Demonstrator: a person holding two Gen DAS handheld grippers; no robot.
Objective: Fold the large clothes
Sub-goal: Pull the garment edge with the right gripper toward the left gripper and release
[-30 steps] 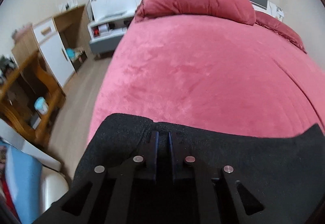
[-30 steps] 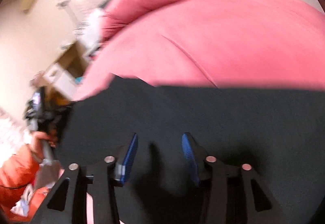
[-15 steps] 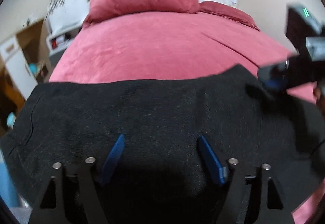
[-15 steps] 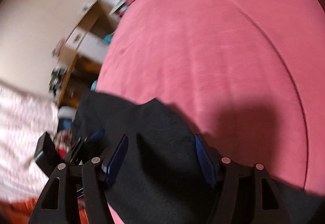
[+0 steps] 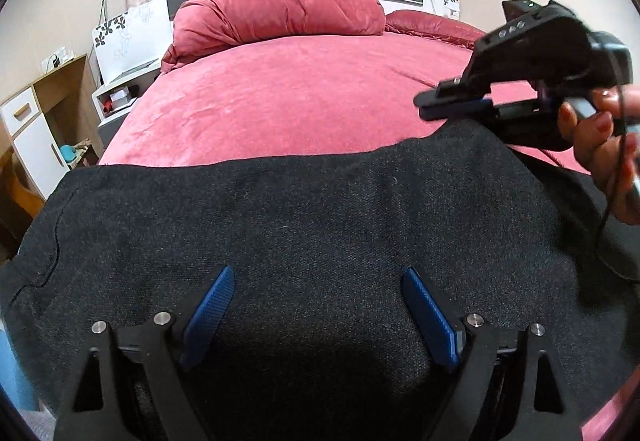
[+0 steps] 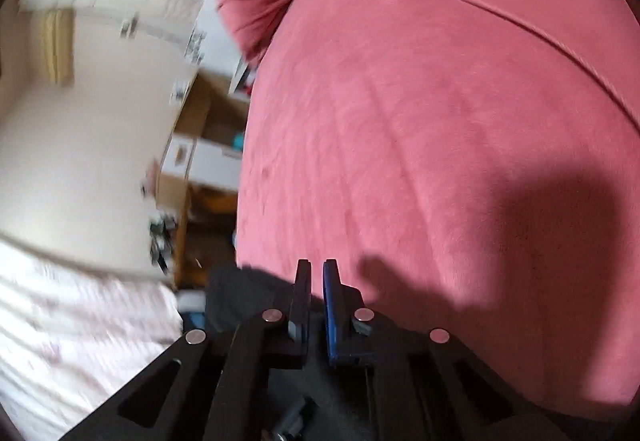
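A large black garment point(image 5: 304, 225) lies spread on the near end of the pink bed point(image 5: 304, 89). My left gripper point(image 5: 316, 273) is open just above its middle, holding nothing. My right gripper point(image 5: 428, 108) shows in the left wrist view at the garment's far right corner, held by a hand. In the blurred right wrist view my right gripper point(image 6: 317, 267) is shut, with dark cloth point(image 6: 240, 297) under and between the fingers at the bed's edge.
A pink rolled duvet point(image 5: 280, 13) and pillow point(image 5: 428, 25) lie at the head of the bed. A white nightstand point(image 5: 120, 97) and a wooden cabinet point(image 5: 44, 129) stand to the left. A curtain hangs behind the headboard.
My left gripper let go of the garment's edge, opened and now hovers over its middle. My right gripper moved to the far right corner and shut on it.
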